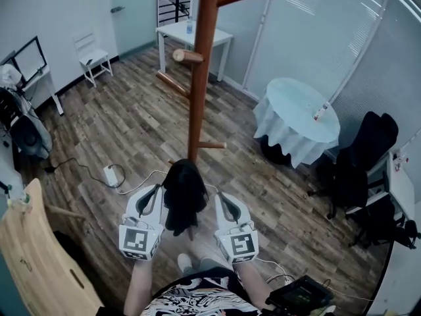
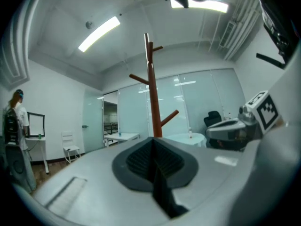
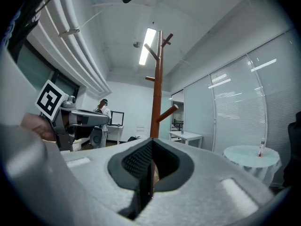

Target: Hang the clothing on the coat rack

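A black garment [image 1: 183,195] hangs bunched between my two grippers, just in front of the foot of the brown wooden coat rack [image 1: 197,78]. My left gripper [image 1: 154,191] is shut on the garment's left side and my right gripper [image 1: 222,196] is shut on its right side. In the left gripper view the jaws [image 2: 153,147] are pressed together with a thin dark strip of cloth between them, and the rack [image 2: 151,93] stands straight ahead. The right gripper view shows the same: shut jaws [image 3: 151,147] pinching dark cloth, with the rack [image 3: 158,93] ahead. The rack's pegs are bare.
A round table with a white cloth [image 1: 297,114] stands to the right of the rack, with black office chairs [image 1: 358,170] beyond it. A white table [image 1: 194,35] and white chair [image 1: 92,54] are at the back. A cable and power box [image 1: 110,174] lie on the floor at left, near a wooden board [image 1: 33,255].
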`<state>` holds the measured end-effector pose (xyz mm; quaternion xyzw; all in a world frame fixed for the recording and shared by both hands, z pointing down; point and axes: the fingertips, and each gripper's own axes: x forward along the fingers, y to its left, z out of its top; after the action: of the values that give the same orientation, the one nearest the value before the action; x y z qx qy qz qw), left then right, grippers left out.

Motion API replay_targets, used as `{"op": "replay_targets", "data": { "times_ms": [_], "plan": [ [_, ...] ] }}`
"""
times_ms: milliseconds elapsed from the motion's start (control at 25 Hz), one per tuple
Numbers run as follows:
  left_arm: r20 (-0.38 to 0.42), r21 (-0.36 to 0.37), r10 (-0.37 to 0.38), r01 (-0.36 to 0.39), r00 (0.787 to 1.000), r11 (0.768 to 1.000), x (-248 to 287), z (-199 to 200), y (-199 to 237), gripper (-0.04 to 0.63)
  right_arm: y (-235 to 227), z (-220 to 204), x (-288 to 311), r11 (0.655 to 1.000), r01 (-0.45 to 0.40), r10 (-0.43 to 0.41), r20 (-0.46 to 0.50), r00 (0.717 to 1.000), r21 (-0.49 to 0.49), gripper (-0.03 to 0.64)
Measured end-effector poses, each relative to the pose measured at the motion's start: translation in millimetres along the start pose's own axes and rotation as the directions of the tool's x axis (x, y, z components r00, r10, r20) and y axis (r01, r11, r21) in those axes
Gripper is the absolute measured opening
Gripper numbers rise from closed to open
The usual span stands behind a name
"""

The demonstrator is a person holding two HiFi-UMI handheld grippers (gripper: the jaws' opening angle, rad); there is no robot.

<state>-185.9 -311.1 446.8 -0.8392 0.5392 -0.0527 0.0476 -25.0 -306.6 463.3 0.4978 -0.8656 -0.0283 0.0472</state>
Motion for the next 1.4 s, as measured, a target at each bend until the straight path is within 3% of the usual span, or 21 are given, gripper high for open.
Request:
{"op": "replay_targets", "data": {
  "times_ms": [160, 360, 560, 920, 1400],
  "plan": [
    [0.009, 0.027, 0.058, -0.059, 0.998, 0.998, -21, 15, -11, -0.012, 1, 14, -20, 1.0, -0.03, 0.03, 0.027, 0.999, 0.002, -0.002],
    [-0.001, -0.033, 0.056, -0.056, 0.998, 0.998, -29, 22, -35, -0.012, 0, 18, -44, 0.997, -0.074, 0.074, 0.034, 0.997, -0.021, -0.002],
    [-0.006, -0.013, 0.094, -0.094, 0.996, 0.995, -35, 29, -61, -0.012, -16, 13, -67, 0.996, -0.09, 0.09, 0.041, 0.995, -0.006, -0.002],
    [-0.002, -0.01, 0.152, -0.152, 0.988, 0.988, -59, 32, -67, -0.012, -11, 16, -88, 0.995, -0.099, 0.1, 0.036, 0.994, -0.028, -0.002],
    [-0.016, -0.033, 0.154, -0.154, 0.988, 0.987, -71, 18, -55, -0.012, 4, 12, -84, 0.995, -0.098, 0.099, 0.015, 0.995, -0.03, -0.002]
  ]
}}
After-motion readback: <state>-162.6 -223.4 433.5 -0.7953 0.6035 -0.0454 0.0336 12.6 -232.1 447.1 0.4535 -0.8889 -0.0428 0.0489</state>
